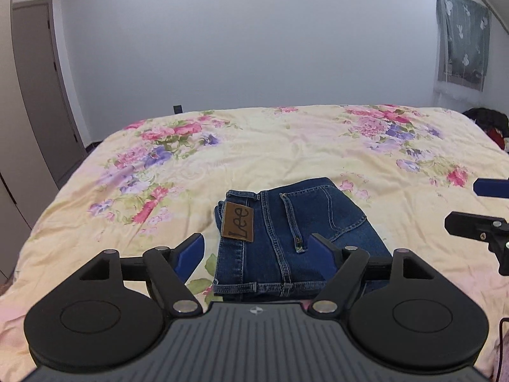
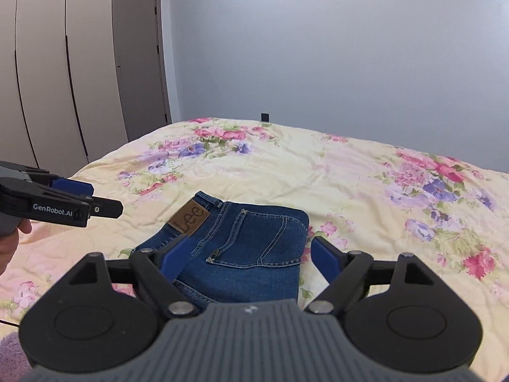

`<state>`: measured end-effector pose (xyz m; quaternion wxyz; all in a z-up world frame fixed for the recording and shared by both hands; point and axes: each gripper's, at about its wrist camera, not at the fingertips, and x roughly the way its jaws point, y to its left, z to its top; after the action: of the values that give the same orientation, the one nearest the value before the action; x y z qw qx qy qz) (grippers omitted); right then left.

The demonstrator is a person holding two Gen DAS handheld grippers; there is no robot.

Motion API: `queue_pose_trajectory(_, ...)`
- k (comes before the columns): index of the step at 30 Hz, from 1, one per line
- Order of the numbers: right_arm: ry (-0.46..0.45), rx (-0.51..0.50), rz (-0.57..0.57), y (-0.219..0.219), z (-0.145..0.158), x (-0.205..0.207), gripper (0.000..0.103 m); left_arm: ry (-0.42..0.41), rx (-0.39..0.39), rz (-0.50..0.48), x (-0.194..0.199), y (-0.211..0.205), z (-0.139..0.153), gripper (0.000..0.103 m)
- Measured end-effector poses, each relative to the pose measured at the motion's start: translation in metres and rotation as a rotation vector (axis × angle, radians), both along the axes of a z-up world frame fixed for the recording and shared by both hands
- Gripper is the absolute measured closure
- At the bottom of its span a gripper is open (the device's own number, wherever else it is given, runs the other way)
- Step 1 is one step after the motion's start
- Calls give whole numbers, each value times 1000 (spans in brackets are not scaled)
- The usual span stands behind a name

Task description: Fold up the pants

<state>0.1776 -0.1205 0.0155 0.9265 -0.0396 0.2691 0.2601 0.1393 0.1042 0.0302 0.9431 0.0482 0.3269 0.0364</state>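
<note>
Blue jeans (image 1: 296, 238) lie folded into a compact stack on the floral bedspread (image 1: 254, 146), with the brown Lee patch (image 1: 238, 225) and a back pocket facing up. My left gripper (image 1: 256, 245) is open and empty, hovering just above the near edge of the stack. In the right wrist view the jeans (image 2: 241, 248) lie just ahead of my right gripper (image 2: 251, 251), which is open and empty above them. The left gripper (image 2: 95, 200) shows at the left of that view, and the right gripper (image 1: 467, 207) shows at the right edge of the left wrist view.
The bed fills both views, with a plain wall behind it. A door (image 2: 140, 60) and a wardrobe (image 2: 47, 70) stand to the left. A curtained window (image 1: 461, 35) and dark clothing (image 1: 486, 121) are at the far right.
</note>
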Motion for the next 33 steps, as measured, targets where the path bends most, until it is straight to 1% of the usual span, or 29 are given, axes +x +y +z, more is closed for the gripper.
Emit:
queue_pose_trajectory(2,-18,2,-33,-4,1,-25,21,-1,36,5,-18,-13,-2,15)
queue_pose_trajectory(3,-21,7,-44,-6,0,-36,21,-5,32,18,-26,-17,-4,15)
queue_pose_trajectory(7,-26,12,-81,-12,-6,-71,21,-16,-43,64,-53,-23,-14,15)
queue_pose_trajectory(9,-26,31,-103,-17,-12,-85,21,-26,-56,85,-61,-25,-20,15)
queue_pose_trajectory(11,-17,52,-131,-21,-18,-93,21,-33,-46,107,-68,-28,-24,15)
queue_pose_trajectory(14,-17,62,-168,-22,-30,-101,21,-44,-32,118,-72,-34,-32,15)
queue_pose_trajectory(17,-6,52,-168,-18,-43,-104,21,-37,-25,133,-71,-38,-43,15)
queue_pose_trajectory(23,32,21,-151,-7,-63,-105,21,-7,-55,127,-70,-40,-62,15)
queue_pose_trajectory(27,45,26,-153,-5,-66,-104,21,2,-55,119,-70,-41,-65,15)
queue_pose_trajectory(33,34,27,-150,-4,-64,-105,21,-3,-58,117,-72,-42,-63,15)
